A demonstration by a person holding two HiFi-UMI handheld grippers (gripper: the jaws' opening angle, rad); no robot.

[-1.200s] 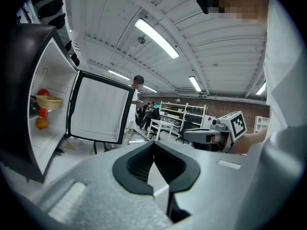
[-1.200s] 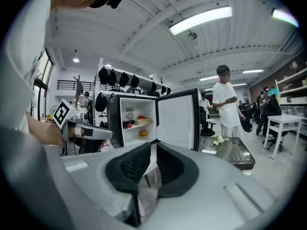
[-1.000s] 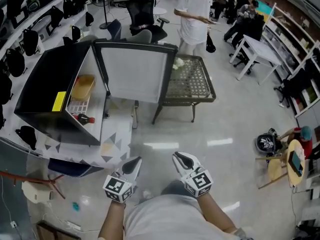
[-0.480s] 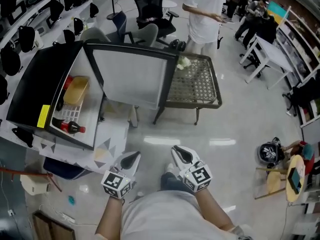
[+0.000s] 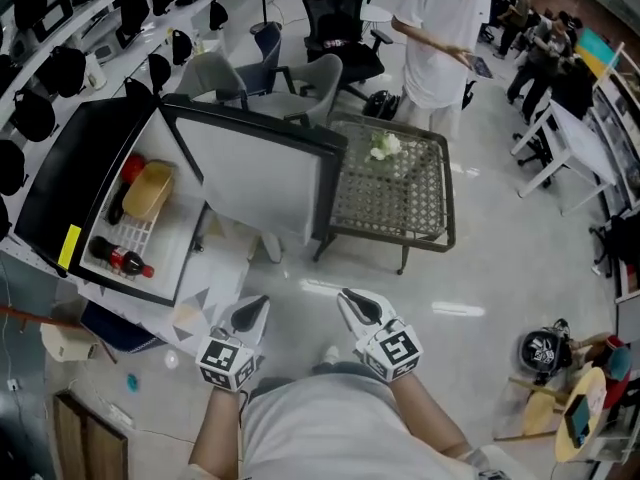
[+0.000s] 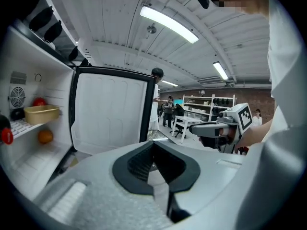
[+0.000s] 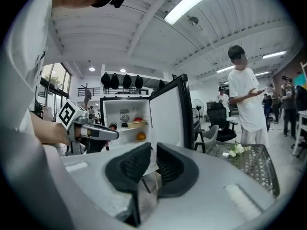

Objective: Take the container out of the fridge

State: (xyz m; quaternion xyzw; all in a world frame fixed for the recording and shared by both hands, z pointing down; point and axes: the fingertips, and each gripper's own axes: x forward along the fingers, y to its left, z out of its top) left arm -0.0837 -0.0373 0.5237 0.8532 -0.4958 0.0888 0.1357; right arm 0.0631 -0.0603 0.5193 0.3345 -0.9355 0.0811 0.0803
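Note:
The black fridge [image 5: 60, 183] stands at the left with its door [image 5: 265, 183] swung wide. A tan container [image 5: 147, 188] sits on an inner shelf, also seen in the left gripper view as the container [image 6: 41, 114] and in the right gripper view as the container [image 7: 136, 124]. A red fruit [image 6: 38, 101] lies behind it and an orange [image 6: 45, 136] lies below. My left gripper [image 5: 250, 313] and right gripper [image 5: 358, 306] are held side by side in front of my body, well short of the fridge. Both are shut and hold nothing.
A red-capped dark bottle [image 5: 118, 259] lies low in the fridge. A mesh-topped table [image 5: 400, 183] with white flowers [image 5: 384, 146] stands right of the door. A person in a white shirt [image 5: 440, 38] stands beyond it. Grey chairs [image 5: 230, 73] are behind the fridge.
The fridge and table have slid down and right in the head view as I move toward them, and more of the fridge interior shows. Both grippers stay shut and together.

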